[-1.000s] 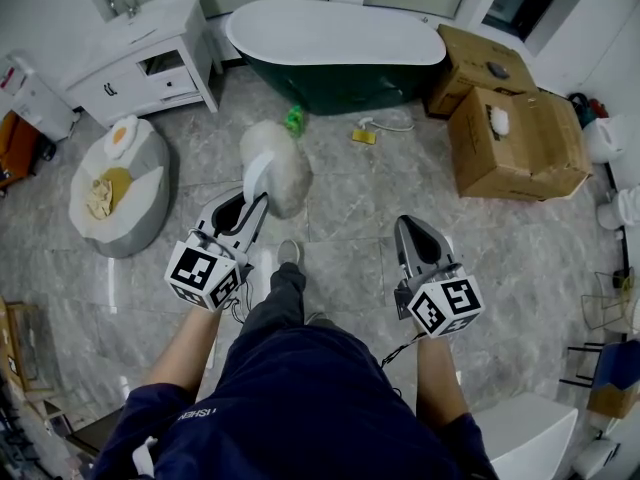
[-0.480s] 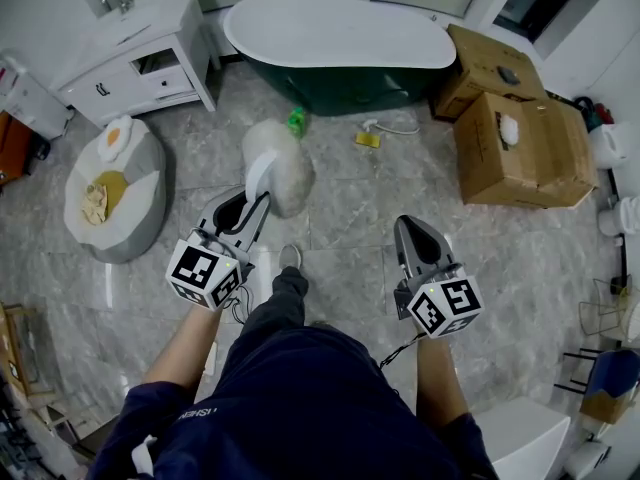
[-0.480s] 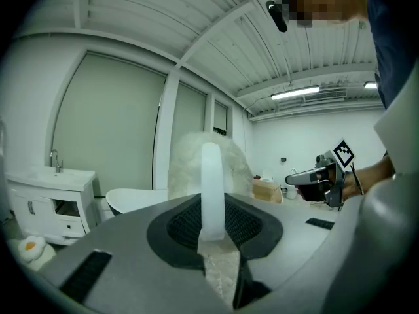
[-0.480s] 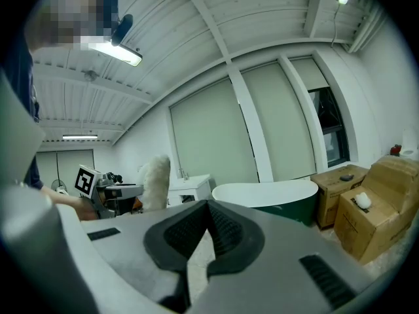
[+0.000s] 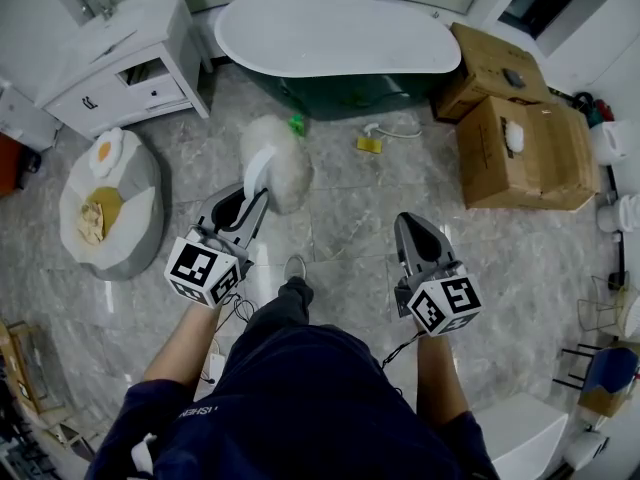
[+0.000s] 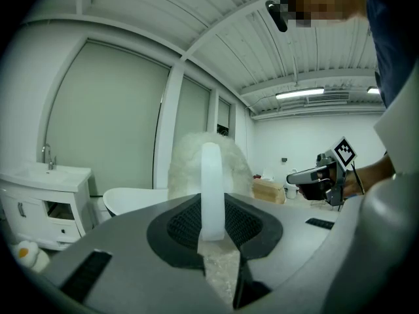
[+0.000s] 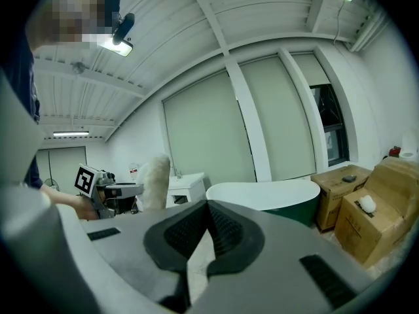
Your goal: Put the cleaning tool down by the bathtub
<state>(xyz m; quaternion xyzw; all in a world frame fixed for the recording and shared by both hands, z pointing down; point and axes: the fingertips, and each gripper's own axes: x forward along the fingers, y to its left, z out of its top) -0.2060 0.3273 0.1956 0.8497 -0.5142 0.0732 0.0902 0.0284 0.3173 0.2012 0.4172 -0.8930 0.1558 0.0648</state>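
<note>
The cleaning tool (image 5: 276,164) is a fluffy white duster head on a white handle (image 6: 211,182). My left gripper (image 5: 246,206) is shut on that handle and holds the tool out ahead, above the grey tiled floor. In the left gripper view the fluffy head (image 6: 186,169) rises just past the jaws of my left gripper (image 6: 211,209). The bathtub (image 5: 330,38), white inside and dark green outside, stands ahead at the far wall, also showing as the tub (image 7: 268,195). My right gripper (image 5: 415,233) is shut with nothing in it, and its pads meet (image 7: 208,218).
A white vanity cabinet (image 5: 110,58) stands left of the tub. A grey beanbag with an egg cushion (image 5: 105,203) lies on the left. Cardboard boxes (image 5: 525,153) sit at the right. A green bottle (image 5: 296,124) and a yellow item (image 5: 369,145) lie by the tub.
The person has walked forward, carrying both grippers and the tool closer to the bathtub. The left grip on the handle is the same, and the right jaws stay shut.
</note>
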